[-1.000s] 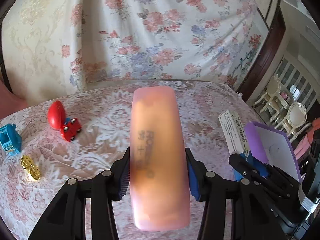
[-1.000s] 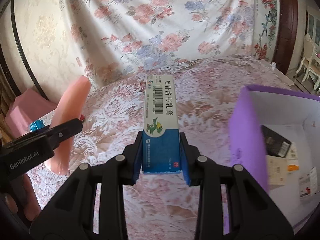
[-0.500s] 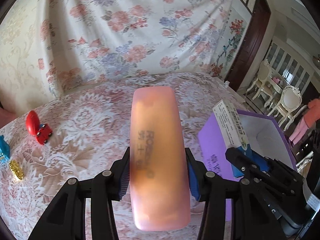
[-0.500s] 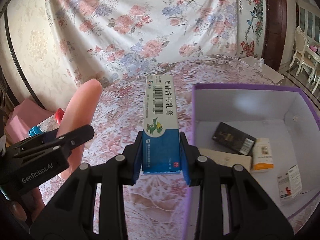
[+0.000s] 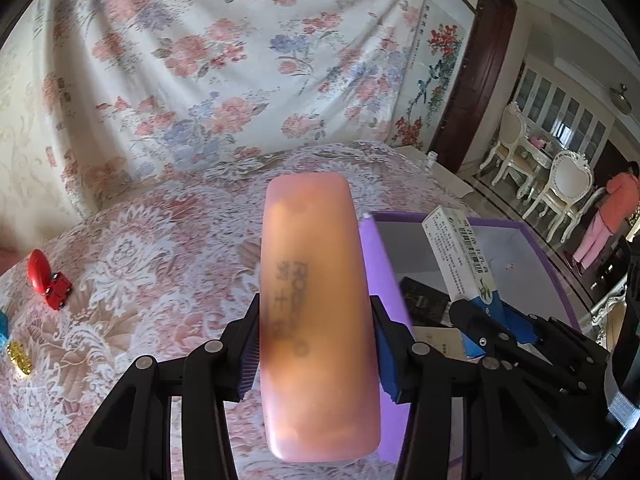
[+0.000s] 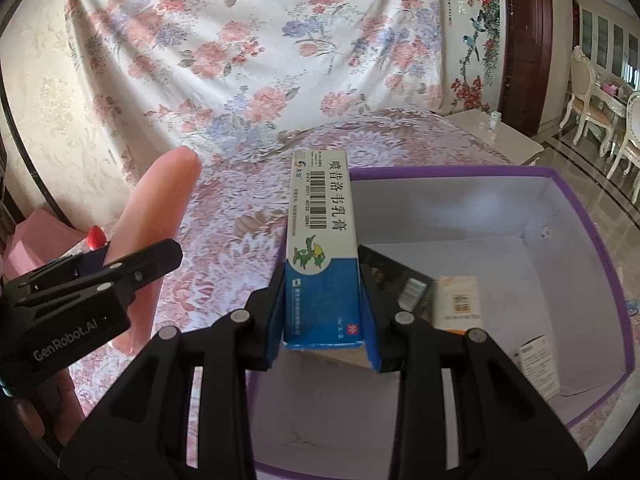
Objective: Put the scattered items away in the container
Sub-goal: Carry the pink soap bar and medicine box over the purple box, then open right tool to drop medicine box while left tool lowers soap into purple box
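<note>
My left gripper (image 5: 316, 360) is shut on a long pink-orange case (image 5: 316, 312), held over the near-left wall of the purple box (image 5: 384, 272). My right gripper (image 6: 324, 320) is shut on a blue-and-white medicine carton (image 6: 322, 232), held above the left part of the purple box (image 6: 592, 240). From the left wrist view that carton (image 5: 464, 256) hangs over the box's inside. The box holds a black packet (image 6: 404, 280), an orange-and-white carton (image 6: 458, 300) and a white leaflet box (image 6: 538, 364). The pink case (image 6: 160, 208) and the left gripper body show at the right wrist view's left.
On the lace tablecloth (image 5: 160, 264) at far left lie a red toy car with a red shell (image 5: 48, 280), a gold trinket (image 5: 20, 358) and a blue toy's edge (image 5: 3, 322). A floral sheet (image 5: 240, 60) hangs behind. Chairs and a person (image 5: 612, 216) are at the far right.
Both grippers have moved to the right with their loads; the purple box has come under the medicine carton and beside the pink case. The toys have slid toward the left edge.
</note>
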A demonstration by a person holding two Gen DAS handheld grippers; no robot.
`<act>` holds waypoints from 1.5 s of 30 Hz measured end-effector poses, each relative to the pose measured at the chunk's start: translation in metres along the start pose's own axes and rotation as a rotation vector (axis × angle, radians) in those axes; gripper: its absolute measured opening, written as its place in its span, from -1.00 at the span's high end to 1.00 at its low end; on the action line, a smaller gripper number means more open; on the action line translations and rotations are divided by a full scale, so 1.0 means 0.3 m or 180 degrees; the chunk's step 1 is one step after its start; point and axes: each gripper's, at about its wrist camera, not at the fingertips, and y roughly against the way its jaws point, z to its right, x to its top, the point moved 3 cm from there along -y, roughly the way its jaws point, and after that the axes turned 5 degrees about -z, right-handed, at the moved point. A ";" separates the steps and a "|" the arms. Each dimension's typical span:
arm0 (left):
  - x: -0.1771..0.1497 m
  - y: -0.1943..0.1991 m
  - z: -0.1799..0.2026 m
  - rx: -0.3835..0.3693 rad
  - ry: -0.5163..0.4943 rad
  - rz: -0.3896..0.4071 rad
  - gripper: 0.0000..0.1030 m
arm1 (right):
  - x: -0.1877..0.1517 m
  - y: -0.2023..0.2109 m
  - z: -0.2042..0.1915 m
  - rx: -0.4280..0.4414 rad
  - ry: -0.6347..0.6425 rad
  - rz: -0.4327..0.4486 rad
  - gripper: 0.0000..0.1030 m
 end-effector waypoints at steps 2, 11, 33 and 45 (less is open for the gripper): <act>0.006 -0.009 0.028 -0.0013 -0.0027 -0.0006 0.05 | 0.000 0.004 0.022 -0.0038 0.0001 -0.0010 0.30; 0.024 -0.059 0.140 -0.0131 -0.0166 -0.0090 0.05 | 0.006 0.004 0.140 -0.0207 -0.0061 -0.0083 0.30; 0.083 -0.210 0.409 -0.0525 -0.0494 -0.0452 0.06 | 0.034 0.036 0.400 -0.0738 -0.0248 -0.0113 0.31; 0.080 -0.326 0.480 -0.0519 -0.0555 -0.0719 0.05 | 0.044 0.025 0.498 -0.0873 -0.0304 -0.0152 0.30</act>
